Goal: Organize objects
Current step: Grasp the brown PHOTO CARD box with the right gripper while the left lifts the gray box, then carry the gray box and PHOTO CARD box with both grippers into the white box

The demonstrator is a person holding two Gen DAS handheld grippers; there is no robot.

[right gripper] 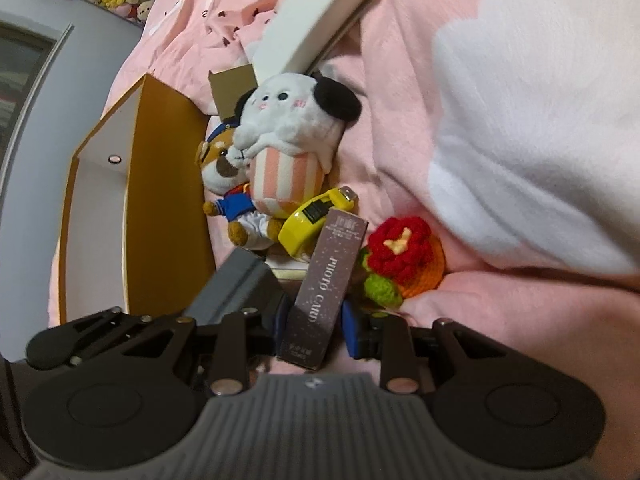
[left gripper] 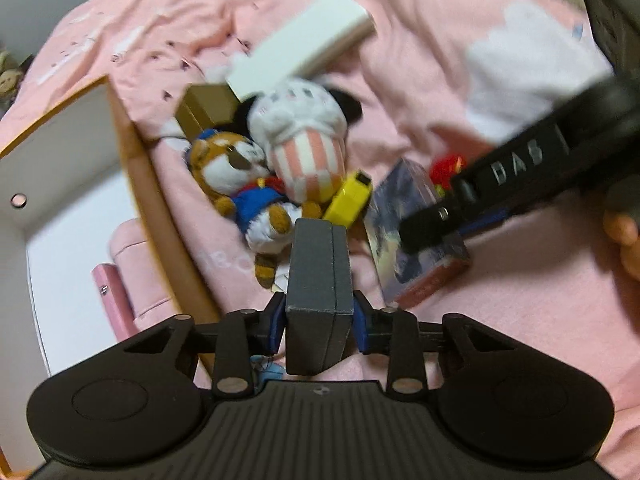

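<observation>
Pink bedspread (right gripper: 400, 80) full of clutter, open orange storage box (left gripper: 132, 184) on left side, mostly bare inside. Pile beside it: popcorn plush (right gripper: 288, 148), tiger plush (left gripper: 228, 168), yellow gadget (right gripper: 312, 220), crochet flower (right gripper: 396, 248).

Left gripper (left gripper: 319, 320) clamped tight on grey case (left gripper: 318, 280), near box wall. Right gripper (right gripper: 312, 320) squeezing photo card box (right gripper: 328, 276).

Tip imo: lift grey case clear over box wall, keep it level, set down flat beside pink thing, don't drop. Photo card box next.
</observation>
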